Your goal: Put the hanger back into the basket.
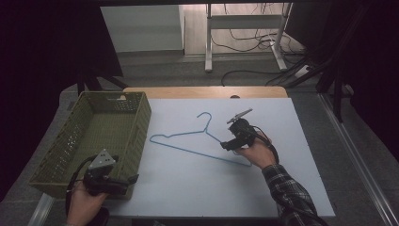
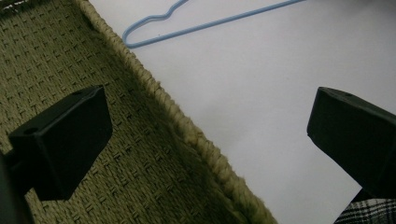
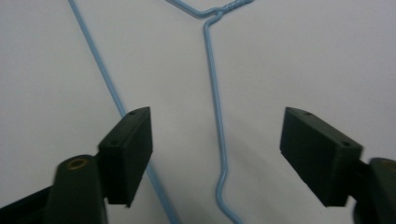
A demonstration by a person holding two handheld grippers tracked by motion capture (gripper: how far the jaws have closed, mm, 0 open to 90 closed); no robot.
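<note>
Nearest me in the high view, my left gripper (image 1: 109, 178) hangs over the near right corner of the olive woven basket (image 1: 70, 141), while my right gripper (image 1: 234, 141) hovers over the right end of the blue wire hanger (image 1: 193, 141), which lies flat on the pale sheet (image 1: 188, 188) covering the wooden table (image 1: 207, 92). Beyond the table I see grey floor (image 1: 188, 70), a white desk frame (image 1: 244, 28) and loose black cables (image 1: 254, 42); the room is dark at both sides. From the left gripper view, my jaws stand wide apart, one over the basket's weave (image 2: 140, 177), the other over the sheet (image 2: 243, 102), the hanger's shoulder (image 2: 154, 35) well ahead. From the right gripper view, my jaws are spread and empty, straddling the hanger's sloping arm (image 3: 215, 102), its long bar (image 3: 100, 79) passing under one jaw.
</note>
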